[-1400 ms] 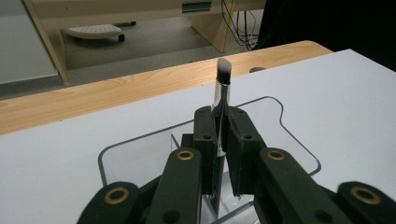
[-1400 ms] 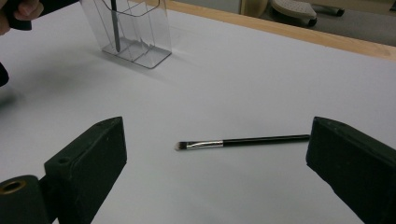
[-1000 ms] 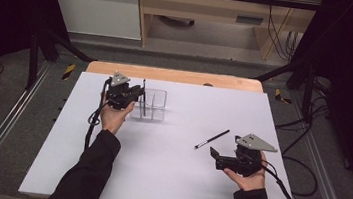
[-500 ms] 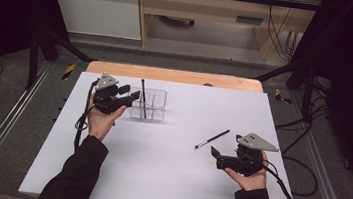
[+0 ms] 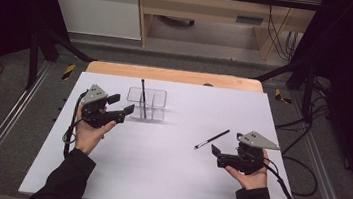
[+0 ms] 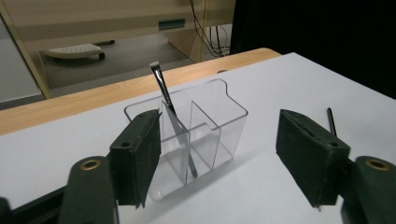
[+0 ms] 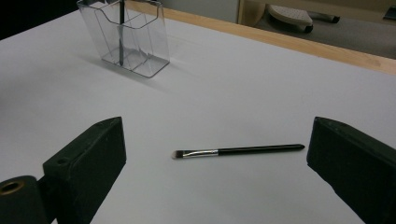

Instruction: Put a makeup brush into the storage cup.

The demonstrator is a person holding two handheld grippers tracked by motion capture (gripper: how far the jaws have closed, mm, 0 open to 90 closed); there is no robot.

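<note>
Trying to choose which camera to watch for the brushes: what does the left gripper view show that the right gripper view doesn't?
Left gripper view: the standing brush close up, leaning inside the clear organizer, with its flat bristle tip rising above the rim. Of the lying brush it gives just a handle end.

Right gripper view: the lying brush at full length, flat on the white table, with bristles and silver ferrule plain. The standing brush's top is cut off at the frame edge.

Shared: the organizer, both brushes, the white table and its wooden far edge.
</note>
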